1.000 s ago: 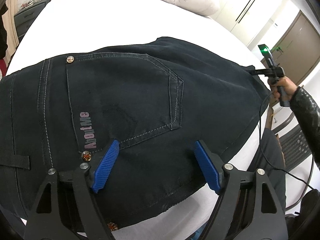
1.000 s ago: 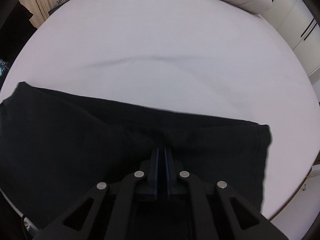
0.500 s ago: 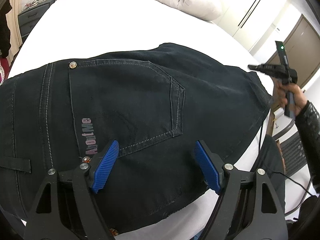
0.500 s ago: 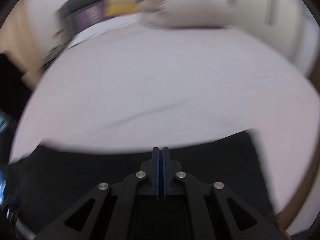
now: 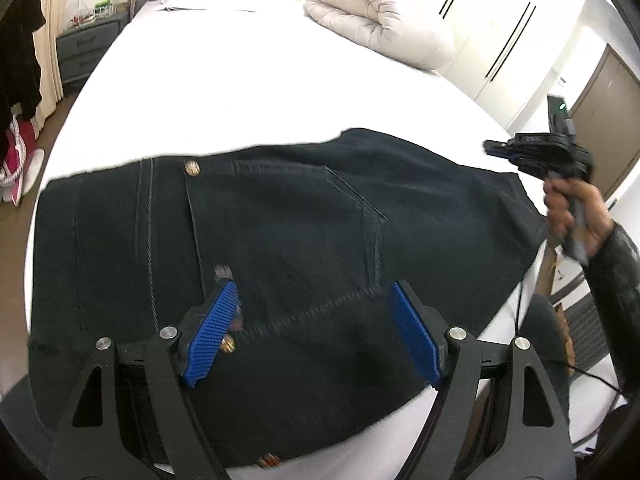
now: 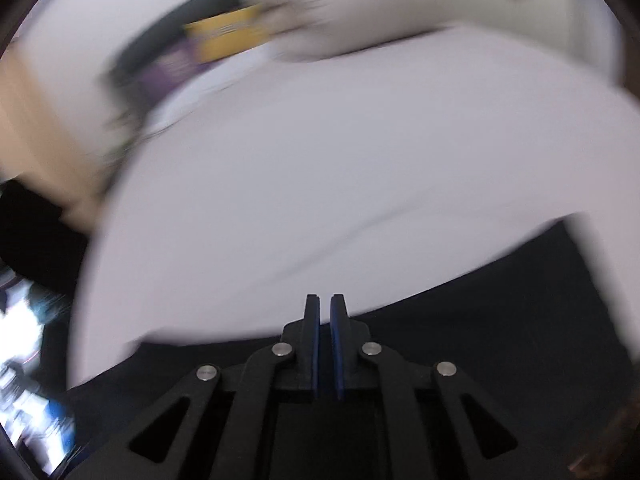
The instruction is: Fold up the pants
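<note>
The black jeans lie folded into a flat, broad bundle across the near part of the white bed, back pocket upward, with pale stitching and brass rivets showing; their right edge reaches the mattress side.

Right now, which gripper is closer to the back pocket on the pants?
Left. The left gripper hovers open right over the back pocket. The right gripper is off past the pants' far edge, its fingers just opening with nothing between them.
</note>
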### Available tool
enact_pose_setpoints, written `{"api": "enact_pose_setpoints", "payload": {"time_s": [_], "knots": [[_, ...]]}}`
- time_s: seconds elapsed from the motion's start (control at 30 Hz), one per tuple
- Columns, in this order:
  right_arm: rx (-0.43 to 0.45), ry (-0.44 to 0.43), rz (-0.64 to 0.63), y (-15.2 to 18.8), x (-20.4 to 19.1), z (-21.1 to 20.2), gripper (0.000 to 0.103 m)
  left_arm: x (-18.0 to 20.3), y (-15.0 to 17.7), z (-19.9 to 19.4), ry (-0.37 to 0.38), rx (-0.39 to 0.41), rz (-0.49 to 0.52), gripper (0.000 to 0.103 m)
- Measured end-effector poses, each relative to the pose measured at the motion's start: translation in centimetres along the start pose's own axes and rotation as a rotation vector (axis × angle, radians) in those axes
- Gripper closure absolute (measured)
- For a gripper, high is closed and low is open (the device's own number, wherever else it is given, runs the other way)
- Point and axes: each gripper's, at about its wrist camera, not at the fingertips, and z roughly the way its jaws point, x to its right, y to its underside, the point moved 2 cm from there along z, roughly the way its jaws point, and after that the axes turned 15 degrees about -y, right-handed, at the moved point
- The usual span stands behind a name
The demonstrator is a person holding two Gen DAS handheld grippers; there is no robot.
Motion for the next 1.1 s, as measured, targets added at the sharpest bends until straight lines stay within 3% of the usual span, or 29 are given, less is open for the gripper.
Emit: {"api": "enact_pose_setpoints", "payload": {"time_s": [0.07, 0.13, 0.2, 0.23, 0.3, 0.37, 0.4, 0.43, 0.5, 0.6, 0.63, 0.67, 0.73, 0.83, 0.9, 0.93, 0.97, 1.0, 1.03, 1.07, 1.1], "knots": [[-0.117, -0.141, -0.057, 2.4, -5.0, 4.4, 0.092, -0.5, -0.6, 0.5, -0.01, 0.004, -0.009, 0.025], [-0.22, -0.25, -0.033, 4.4, -8.2, 9.1, 0.091, -1.2, -1.1, 1.0, -0.034, 0.004, -0.014, 0.025], [-0.322, -0.306, 0.013, 5.3, -9.1, 14.2, 0.084, -1.9, -0.9, 2.2, -0.076, -0.038, -0.017, 0.027], [-0.335, -0.285, 0.015, 4.1, -9.2, 16.4, 0.083, -2.2, -0.7, 2.4, -0.069, -0.044, -0.025, 0.028], [-0.3, -0.294, 0.088, 3.1, -6.9, 17.2, 0.103, -2.6, -0.3, 2.0, -0.072, -0.038, -0.019, 0.028], [-0.225, -0.315, 0.199, 2.0, -2.5, 15.2, 0.103, -3.0, 0.1, 1.8, -0.085, -0.036, -0.016, 0.028], [-0.172, -0.281, 0.214, 1.0, -0.3, 13.6, 0.103, -3.4, 0.4, 1.8, -0.081, -0.036, -0.027, 0.028], [-0.121, -0.23, 0.216, 0.3, 1.7, 12.0, 0.103, -3.5, 0.4, 1.8, -0.077, -0.033, -0.032, 0.028], [0.015, -0.046, 0.257, -0.1, 6.9, 5.8, 0.103, -3.5, 0.3, 1.6, -0.085, -0.031, -0.029, 0.028], [0.189, 0.15, 0.414, 0.0, 11.8, -2.1, 0.101, -3.0, -0.5, 0.6, -0.12, -0.027, -0.033, 0.028], [0.228, 0.134, 0.42, 0.2, 12.2, -4.2, 0.094, -2.5, -1.0, 0.3, -0.111, -0.013, -0.028, 0.028], [0.249, 0.087, 0.395, 0.3, 11.6, -6.0, 0.094, -1.6, -1.4, -0.2, -0.094, 0.005, -0.014, 0.028], [0.221, -0.029, 0.326, 0.8, 9.8, -7.5, 0.089, 1.1, -2.4, -0.2, -0.052, 0.018, 0.041, 0.027], [0.106, -0.228, 0.249, 4.4, 4.5, -4.4, 0.058, 5.9, -3.7, 1.2, 0.022, 0.003, 0.121, 0.028], [0.056, -0.262, 0.27, 6.7, 4.6, -2.2, 0.056, 9.0, -3.9, 2.1, 0.054, 0.006, 0.192, 0.027], [0.058, -0.253, 0.311, 7.2, 5.0, -1.6, 0.057, 10.5, -3.7, 2.9, 0.054, -0.001, 0.243, 0.027], [0.085, -0.262, 0.367, 8.1, 6.4, -1.4, 0.079, 11.2, -3.4, 3.6, 0.051, -0.017, 0.265, 0.027], [0.112, -0.278, 0.414, 8.7, 7.2, -1.3, 0.094, 11.4, -2.9, 4.7, 0.046, -0.06, 0.267, 0.028], [0.136, -0.29, 0.447, 9.0, 8.4, -1.7, 0.103, 11.1, -2.6, 5.3, 0.048, -0.084, 0.248, 0.028], [0.18, -0.304, 0.469, 9.0, 9.8, -3.0, 0.103, 10.6, -2.4, 5.5, 0.062, -0.085, 0.224, 0.028], [0.221, -0.262, 0.461, 8.9, 11.1, -4.6, 0.103, 10.1, -2.2, 5.4, 0.073, -0.073, 0.206, 0.028]]}}
